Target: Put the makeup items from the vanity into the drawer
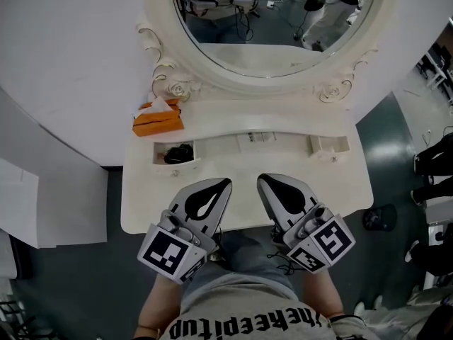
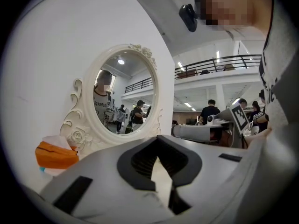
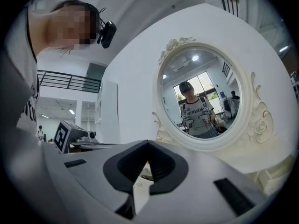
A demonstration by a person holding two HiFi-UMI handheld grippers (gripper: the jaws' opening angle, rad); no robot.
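Left gripper [image 1: 221, 187]: squeezed closed, holding nothing, over the front of the vanity top [image 1: 233, 126].
Right gripper [image 1: 267, 184]: squeezed closed and holding nothing too, just beside the left one.
Makeup items [image 1: 178, 153]: dark things lying in the small open drawer [image 1: 157, 160], at 10 o'clock from the left gripper.
Tissue box [image 1: 157, 121]: orange, at 11 o'clock from the drawer.
Done: I think the makeup is all in.
Left: maybe pushing the drawer closed.
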